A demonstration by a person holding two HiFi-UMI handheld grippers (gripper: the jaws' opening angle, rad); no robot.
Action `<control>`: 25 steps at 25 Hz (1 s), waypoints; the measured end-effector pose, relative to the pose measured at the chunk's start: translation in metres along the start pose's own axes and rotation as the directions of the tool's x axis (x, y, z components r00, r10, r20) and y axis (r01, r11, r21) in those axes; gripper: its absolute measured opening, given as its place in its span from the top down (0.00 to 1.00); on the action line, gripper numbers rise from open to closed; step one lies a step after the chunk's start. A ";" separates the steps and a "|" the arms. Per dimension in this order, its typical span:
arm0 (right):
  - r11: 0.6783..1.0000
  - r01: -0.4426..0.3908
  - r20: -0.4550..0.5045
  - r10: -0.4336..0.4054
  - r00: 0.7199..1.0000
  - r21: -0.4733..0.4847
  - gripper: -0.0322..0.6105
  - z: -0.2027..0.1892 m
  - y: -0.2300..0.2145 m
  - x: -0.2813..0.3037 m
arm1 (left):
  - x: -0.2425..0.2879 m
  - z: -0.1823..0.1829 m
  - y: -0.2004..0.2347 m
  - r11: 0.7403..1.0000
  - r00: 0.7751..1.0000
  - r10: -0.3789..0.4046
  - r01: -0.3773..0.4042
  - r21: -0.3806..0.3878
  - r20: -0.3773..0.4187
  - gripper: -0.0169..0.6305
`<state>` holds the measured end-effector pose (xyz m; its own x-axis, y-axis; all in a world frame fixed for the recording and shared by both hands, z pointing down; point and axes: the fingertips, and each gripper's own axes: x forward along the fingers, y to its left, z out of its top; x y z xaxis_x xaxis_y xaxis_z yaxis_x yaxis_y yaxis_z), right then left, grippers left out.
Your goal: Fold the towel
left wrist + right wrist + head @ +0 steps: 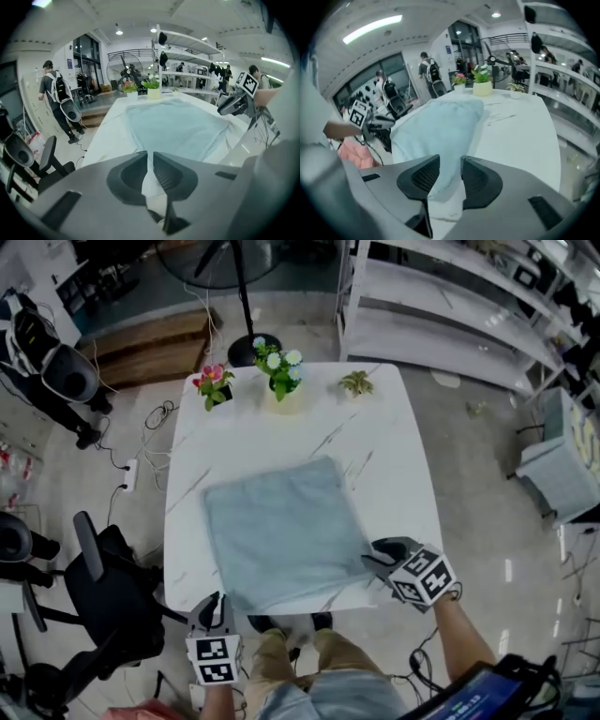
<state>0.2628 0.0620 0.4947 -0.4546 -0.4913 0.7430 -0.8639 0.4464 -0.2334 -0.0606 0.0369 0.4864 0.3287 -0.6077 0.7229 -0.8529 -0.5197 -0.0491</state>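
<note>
Pale blue cloth towel (pixel 281 531) lies flat mid-frame on white marbled table (pixel 398 456); right gripper (pixel 377 555), jaws spread astride its lower-right corner, left gripper (pixel 214 604), jaws nearly together and empty, lower left, likely staging a two-corner lift

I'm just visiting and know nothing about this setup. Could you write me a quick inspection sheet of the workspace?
Surface: white marble table.
Job's things: light blue towel lying flat.
Clutter: three potted plants along the far edge.
Grippers: left hand-held gripper seems pinched on a near towel corner; right hand-held gripper open, the other near corner between its jaws.
Cables: cables and power strip left of the table.
Surroundings: office chair, shelving, fan stand.
</note>
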 end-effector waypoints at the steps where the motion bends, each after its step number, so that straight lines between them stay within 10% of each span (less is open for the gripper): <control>1: 0.999 -0.010 0.028 0.008 1.000 0.050 0.68 0.009 -0.008 -0.003 | -0.006 0.008 0.003 1.000 1.000 0.012 -0.012 -0.021 0.019 0.91; 13: 0.937 -0.099 0.023 0.097 0.995 0.336 0.60 0.025 -0.038 0.042 | -0.030 0.043 0.003 0.994 0.993 0.063 -0.054 -0.092 0.100 0.92; 17: 0.914 -0.095 -0.008 0.106 0.994 0.394 0.87 0.022 -0.036 0.050 | -0.024 0.041 0.003 0.994 0.993 0.030 -0.019 -0.103 0.111 0.92; 25: 0.968 -0.021 0.120 -0.010 0.993 0.249 0.89 0.110 0.003 0.006 | -0.046 0.047 0.037 0.990 0.978 -0.010 0.039 -0.136 0.207 0.94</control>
<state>0.2336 -0.0221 0.4290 -0.4690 -0.5819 0.6644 -0.8811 0.2565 -0.3973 -0.0884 0.0173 0.4187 0.4138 -0.7139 0.5650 -0.8868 -0.4564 0.0728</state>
